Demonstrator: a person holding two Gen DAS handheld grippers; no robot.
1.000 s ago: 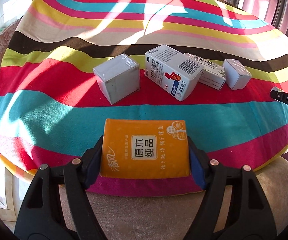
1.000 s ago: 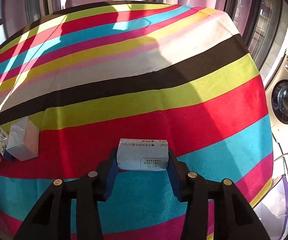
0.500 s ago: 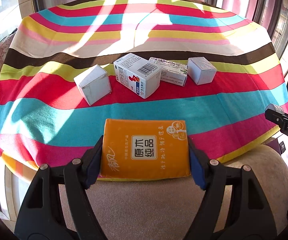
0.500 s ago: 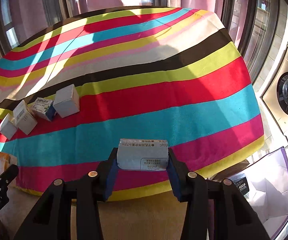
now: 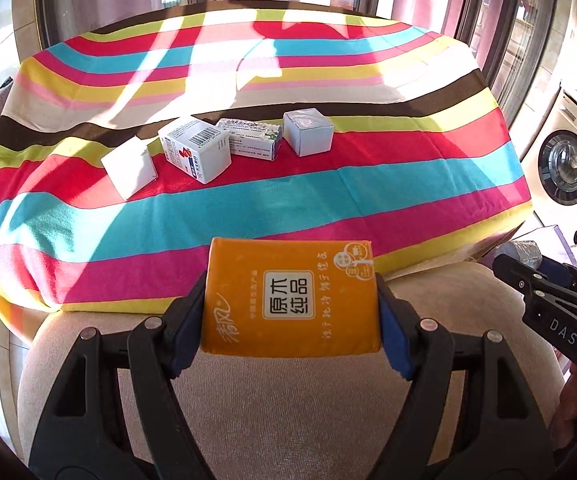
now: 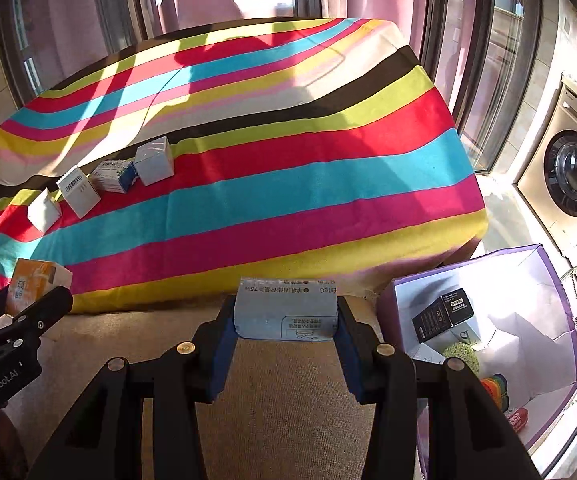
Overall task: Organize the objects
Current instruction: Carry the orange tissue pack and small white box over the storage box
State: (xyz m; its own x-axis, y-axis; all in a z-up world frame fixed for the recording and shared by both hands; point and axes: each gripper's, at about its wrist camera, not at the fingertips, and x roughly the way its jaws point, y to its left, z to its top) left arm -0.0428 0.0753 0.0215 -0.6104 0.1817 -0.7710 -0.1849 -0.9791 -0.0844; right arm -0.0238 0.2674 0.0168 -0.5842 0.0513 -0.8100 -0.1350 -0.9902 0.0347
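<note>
My left gripper (image 5: 290, 320) is shut on an orange tissue pack (image 5: 290, 296), held off the near edge of the striped table (image 5: 328, 208). My right gripper (image 6: 285, 330) is shut on a grey-blue wipes pack (image 6: 285, 308), also held off the table edge, just left of a purple-rimmed box (image 6: 488, 320). Several small white cartons stand in a row on the red stripe: a plain cube (image 5: 129, 168), a barcode carton (image 5: 194, 148), a flat carton (image 5: 250, 140) and a cube (image 5: 308, 131). The left gripper and orange pack also show in the right wrist view (image 6: 32, 280).
The purple-rimmed box holds a black carton (image 6: 442, 314), a yellow-green sponge (image 6: 462, 356) and other small items. A washing machine (image 6: 572, 176) stands at the right. A beige cushioned surface (image 5: 288, 420) lies below both grippers. Windows run behind the table.
Both grippers have pulled back and away from the table with their packs still held. The cartons look smaller and farther. The purple box has come into the right wrist view.
</note>
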